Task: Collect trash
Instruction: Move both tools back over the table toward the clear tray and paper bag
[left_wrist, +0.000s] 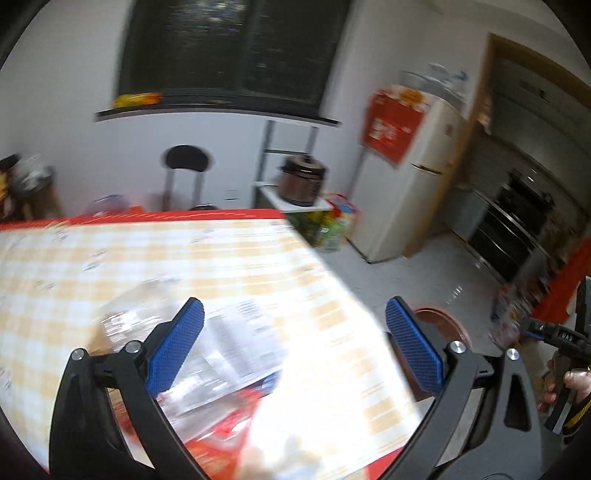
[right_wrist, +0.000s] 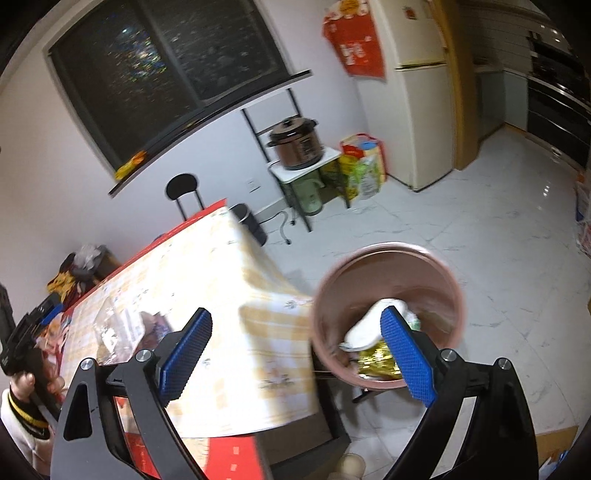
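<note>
Clearing the worktop (right_wrist: 258, 295) is partly done, judging by the bin (right_wrist: 388, 317) at its corner, which already holds a white wad (right_wrist: 364, 326) and a gold foil wrapper (right_wrist: 376, 360); the rest of the trash lies on the checked cloth away from the bin, a clear plastic bag (left_wrist: 147, 310) with a printed leaflet (left_wrist: 243, 339) beside it and a red packet (left_wrist: 229, 424) nearer the camera. Both tongs are released and empty; the left tongs (left_wrist: 293, 347) hover spread wide above the leaflet and bag, the right tongs (right_wrist: 295, 358) hang between the worktop corner and the bin. The step in hand looks like a pick by the left tongs; it would go best by lowering until one blue pad slides under a raised fold of the bag, since flat film slips; close fully, lift clear of the cloth, then carry toward the bin; the left view is blurred, so edges are hard to place.
</note>
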